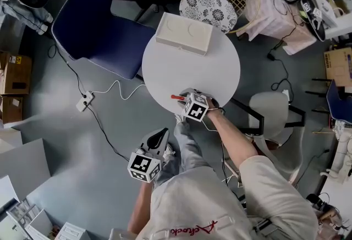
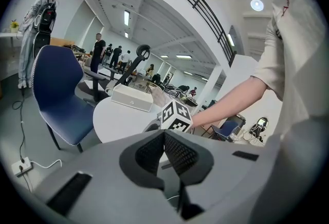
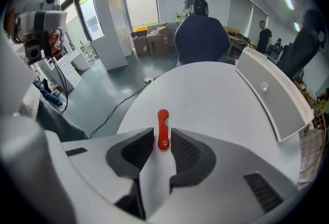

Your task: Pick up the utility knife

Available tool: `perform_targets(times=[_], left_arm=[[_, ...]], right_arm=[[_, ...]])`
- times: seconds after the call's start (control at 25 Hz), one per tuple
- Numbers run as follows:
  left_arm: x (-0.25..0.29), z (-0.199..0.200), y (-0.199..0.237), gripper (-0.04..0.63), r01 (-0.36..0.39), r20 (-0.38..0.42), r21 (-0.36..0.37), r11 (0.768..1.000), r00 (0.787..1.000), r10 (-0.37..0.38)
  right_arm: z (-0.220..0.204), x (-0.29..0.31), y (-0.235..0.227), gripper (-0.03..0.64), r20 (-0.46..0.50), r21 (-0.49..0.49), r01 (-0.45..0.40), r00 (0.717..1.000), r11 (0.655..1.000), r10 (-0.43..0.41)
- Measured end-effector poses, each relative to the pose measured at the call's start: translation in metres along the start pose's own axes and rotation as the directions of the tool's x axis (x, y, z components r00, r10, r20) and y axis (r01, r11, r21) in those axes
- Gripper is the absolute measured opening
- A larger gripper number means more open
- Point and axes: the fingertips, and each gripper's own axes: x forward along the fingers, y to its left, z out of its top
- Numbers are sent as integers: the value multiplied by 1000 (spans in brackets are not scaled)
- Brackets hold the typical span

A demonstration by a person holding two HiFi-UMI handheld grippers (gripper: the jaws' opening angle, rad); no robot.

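**Right gripper straddling knife at table edge**

The right gripper's two dark ribbed pads stand apart. The near end of the small orange utility knife lies in the gap between them. I see a thin strip of table on each side of the handle, so the pads bracket the knife without pressing on it. The knife lies flat on the table and its long axis runs away from the gripper. Its far end sticks out past the pad tips.

In the head view the right gripper is tilted steeply down over the near rim of the round white table. The knife sits close to that rim, on the side nearest the person.

The left gripper has its pads pressed together at the tips with nothing between them. It hangs low beside the person's leg, off the table and well apart from the knife.

Further out, a flat white rectangular box rests on the far side of the table, well apart from the knife. A dark blue upholstered chair stands just beside the table on the left of the head view. A white power strip with its cable lies on the grey floor.
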Motion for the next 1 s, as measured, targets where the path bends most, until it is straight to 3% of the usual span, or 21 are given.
perform_targets(times=[0.12, 0.56, 1.0], left_arm=[[-1, 3, 2, 12, -7, 2, 1, 1000, 1000, 7], [-1, 5, 0, 12, -1, 3, 9, 1000, 1000, 1], [-21, 20, -16, 12, 16, 37, 69, 998, 999, -19]], right_arm=[[2, 0, -4, 80, -27, 16, 16, 1000, 1000, -15], [2, 3, -6, 75, -53, 17, 45, 998, 999, -44], [25, -49, 23, 72, 22, -60, 191, 981, 980, -190]])
